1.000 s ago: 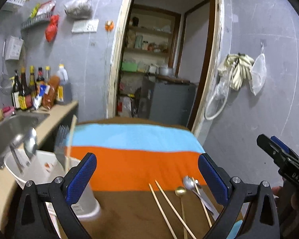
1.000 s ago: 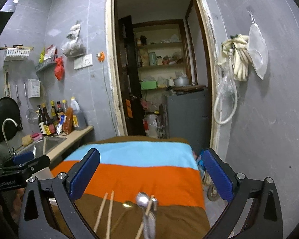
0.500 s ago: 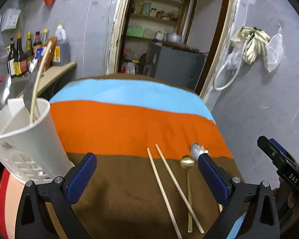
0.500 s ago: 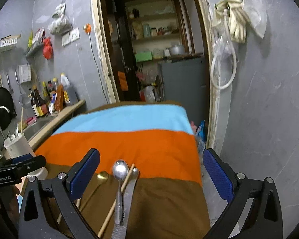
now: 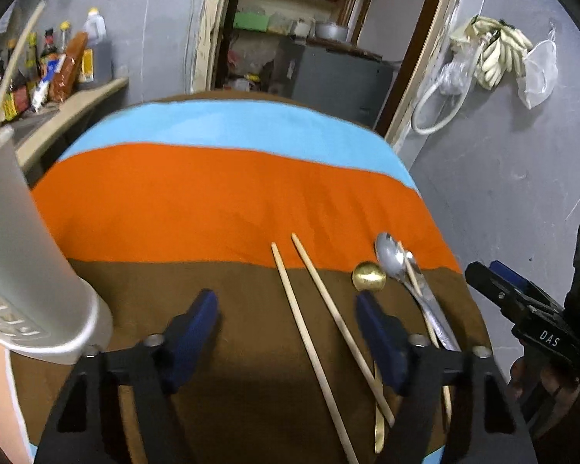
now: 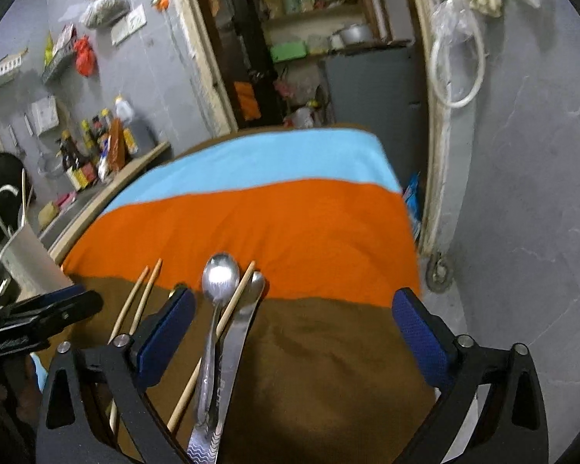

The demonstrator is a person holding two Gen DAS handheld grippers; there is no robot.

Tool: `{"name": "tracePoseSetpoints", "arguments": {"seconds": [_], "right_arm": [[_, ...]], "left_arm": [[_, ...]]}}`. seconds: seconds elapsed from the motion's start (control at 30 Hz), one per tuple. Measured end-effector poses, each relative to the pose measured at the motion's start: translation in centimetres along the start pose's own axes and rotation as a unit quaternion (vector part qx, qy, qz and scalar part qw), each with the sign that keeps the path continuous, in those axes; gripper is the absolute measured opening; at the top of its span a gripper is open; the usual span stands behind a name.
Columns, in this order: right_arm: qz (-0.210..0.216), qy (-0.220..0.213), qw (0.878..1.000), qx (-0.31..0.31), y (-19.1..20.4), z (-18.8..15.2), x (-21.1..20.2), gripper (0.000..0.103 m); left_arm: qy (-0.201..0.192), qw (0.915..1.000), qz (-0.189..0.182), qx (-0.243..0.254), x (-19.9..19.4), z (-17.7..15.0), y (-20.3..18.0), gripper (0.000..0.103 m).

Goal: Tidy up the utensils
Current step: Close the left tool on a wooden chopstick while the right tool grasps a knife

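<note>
Utensils: a silver spoon (image 6: 220,278), a second steel piece (image 6: 247,309) and a loose chopstick (image 6: 234,299) lie bunched on my striped cloth (image 5: 228,193), where orange meets brown.
Chopstick pair: two wooden chopsticks (image 5: 309,309) lie side by side on the brown band, left of the bunch, tips reaching the orange.
Gold spoon: its round bowl (image 5: 369,276) sits just beside the silver spoon's bowl.
Holder: the white utensil holder (image 5: 23,270) stands at the cloth's left edge, with a stick rising from it.
My left gripper (image 5: 286,324): jaws spread apart, holding nothing, above the brown band; the chopstick pair runs between them.
My right gripper (image 6: 290,321): jaws wide, empty; the bunch lies between them, close to the left finger (image 6: 166,324).
</note>
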State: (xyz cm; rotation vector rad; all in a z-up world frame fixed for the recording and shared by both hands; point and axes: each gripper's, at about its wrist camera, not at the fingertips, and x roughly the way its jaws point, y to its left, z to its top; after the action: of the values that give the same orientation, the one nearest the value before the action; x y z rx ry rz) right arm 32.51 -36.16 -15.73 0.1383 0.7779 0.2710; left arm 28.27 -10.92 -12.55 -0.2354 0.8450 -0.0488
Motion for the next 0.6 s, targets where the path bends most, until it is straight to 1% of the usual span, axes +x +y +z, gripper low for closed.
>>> {"name": "tracePoseSetpoints", "arguments": {"seconds": [0.03, 0.07, 0.1, 0.13, 0.23, 0.33, 0.43, 0.6], "right_arm": [[-0.006, 0.011, 1.0, -0.004, 0.1, -0.1, 0.5, 0.082], [-0.014, 0.027, 0.999, -0.012, 0.4, -0.2, 1.2, 0.078], [-0.02, 0.039, 0.999, -0.017, 0.6, -0.4, 1.7, 0.072], [-0.021, 0.046, 0.999, -0.019, 0.7, -0.5, 2.1, 0.068], [-0.017, 0.064, 0.997, -0.026, 1.2, -0.8, 2.9, 0.067], [-0.013, 0.069, 0.997, -0.037, 1.7, -0.9, 3.1, 0.067], [-0.01, 0.072, 0.996, -0.053, 2.3, -0.8, 3.2, 0.067], [-0.016, 0.083, 0.993, -0.081, 2.9, -0.3, 3.5, 0.067]], "left_arm": [[0.008, 1.0, -0.003, -0.003, 0.4, -0.1, 0.0, 0.054], [0.014, 0.9999, -0.005, -0.004, 0.7, -0.1, 0.1, 0.05], [0.019, 0.9998, -0.006, -0.004, 1.0, -0.1, 0.1, 0.046], [0.025, 0.9996, -0.007, -0.005, 1.3, -0.2, 0.0, 0.043], [0.034, 0.9994, -0.008, -0.005, 1.8, -0.4, 0.0, 0.039], [0.042, 0.9991, -0.007, -0.005, 2.2, -0.5, -0.2, 0.035], [0.045, 0.999, -0.008, -0.003, 2.5, -0.4, -0.3, 0.033], [0.053, 0.9986, -0.008, 0.001, 2.9, -0.3, -0.5, 0.033]]}}
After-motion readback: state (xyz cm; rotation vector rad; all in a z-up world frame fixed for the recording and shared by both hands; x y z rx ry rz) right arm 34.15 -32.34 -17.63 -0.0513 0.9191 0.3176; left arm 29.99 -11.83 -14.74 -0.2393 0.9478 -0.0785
